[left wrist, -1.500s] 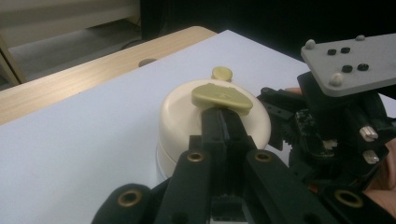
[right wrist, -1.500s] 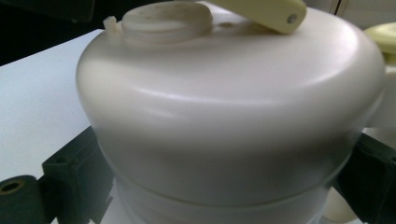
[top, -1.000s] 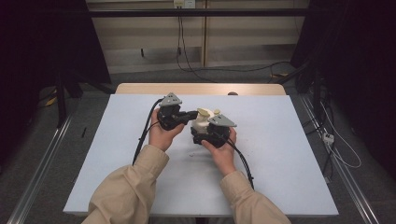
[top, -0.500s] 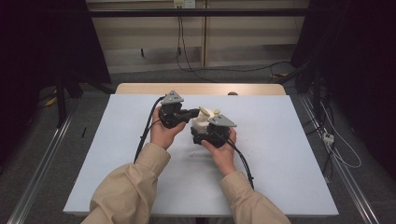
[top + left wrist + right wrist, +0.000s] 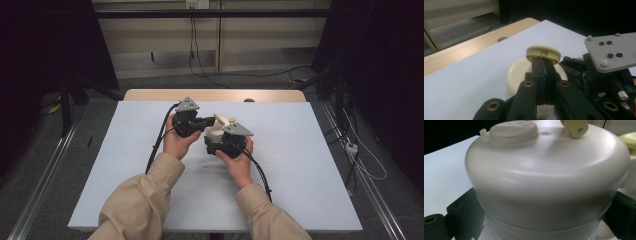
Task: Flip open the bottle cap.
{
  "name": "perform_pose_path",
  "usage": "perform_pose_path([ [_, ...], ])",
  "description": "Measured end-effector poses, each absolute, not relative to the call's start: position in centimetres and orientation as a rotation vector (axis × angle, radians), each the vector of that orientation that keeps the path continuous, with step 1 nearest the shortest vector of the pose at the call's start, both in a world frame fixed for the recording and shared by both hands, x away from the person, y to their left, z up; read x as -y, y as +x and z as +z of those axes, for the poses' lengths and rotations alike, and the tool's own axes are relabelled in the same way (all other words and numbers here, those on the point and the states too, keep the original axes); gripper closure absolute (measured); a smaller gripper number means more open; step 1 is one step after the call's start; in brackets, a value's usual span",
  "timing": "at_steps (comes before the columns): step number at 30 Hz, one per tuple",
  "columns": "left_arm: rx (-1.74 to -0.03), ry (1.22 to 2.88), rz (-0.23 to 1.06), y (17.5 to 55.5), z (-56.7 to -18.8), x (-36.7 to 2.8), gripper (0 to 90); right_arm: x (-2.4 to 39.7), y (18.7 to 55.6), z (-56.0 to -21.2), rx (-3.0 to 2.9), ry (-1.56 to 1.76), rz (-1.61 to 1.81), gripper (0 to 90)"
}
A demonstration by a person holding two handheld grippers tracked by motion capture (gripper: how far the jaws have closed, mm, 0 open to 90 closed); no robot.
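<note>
A cream-white rounded container (image 5: 544, 175) with a perforated round lid (image 5: 512, 131) sits between the jaws of my right gripper (image 5: 541, 216). Its black fingers (image 5: 461, 212) press on both sides of the container. In the high view the container (image 5: 216, 132) is held just above the white table, in front of the right gripper (image 5: 215, 141). My left gripper (image 5: 543, 65) has its jaws shut together, and their tips touch the rim of a yellowish round cap (image 5: 543, 52) on the container (image 5: 517, 72). In the high view the left gripper (image 5: 205, 121) points right at the container.
A white sheet (image 5: 300, 165) covers the table, with a bare wooden strip (image 5: 150, 95) and a hole (image 5: 248, 100) along the far edge. Black cables (image 5: 155, 145) trail back from both grippers. Metal rails (image 5: 370, 190) run along both sides, and loose wires (image 5: 360, 160) lie on the floor at the right.
</note>
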State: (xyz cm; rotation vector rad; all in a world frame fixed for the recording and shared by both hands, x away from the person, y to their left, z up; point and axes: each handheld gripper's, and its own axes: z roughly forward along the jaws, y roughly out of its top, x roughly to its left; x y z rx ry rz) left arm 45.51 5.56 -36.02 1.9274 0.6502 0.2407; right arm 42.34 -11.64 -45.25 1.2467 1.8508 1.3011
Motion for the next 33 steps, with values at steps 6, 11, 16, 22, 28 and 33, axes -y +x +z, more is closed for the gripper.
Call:
perform_pose_path([
  [6,-0.652,1.927,0.25,45.55,-35.71,-5.37,90.0,11.61,42.33,-45.23,-1.85,1.247,1.299,5.0],
  [11,-0.645,1.934,0.255,45.68,-35.57,-5.21,90.0,11.62,42.32,-45.21,-1.85,1.249,1.297,5.0],
  [16,-0.642,1.936,0.246,45.68,-35.7,-4.93,90.0,11.6,42.32,-45.22,-1.848,1.251,1.298,5.0],
  [22,-0.64,1.939,0.248,45.85,-35.87,-4.8,90.0,11.6,42.34,-45.19,-1.85,1.252,1.297,5.0],
  [28,-0.646,1.935,0.246,46.0,-35.84,-4.84,90.0,11.58,42.34,-45.21,-1.847,1.254,1.298,4.9],
  [33,-0.64,1.933,0.246,46.03,-35.69,-4.67,90.0,11.56,42.32,-45.2,-1.847,1.255,1.297,4.9],
])
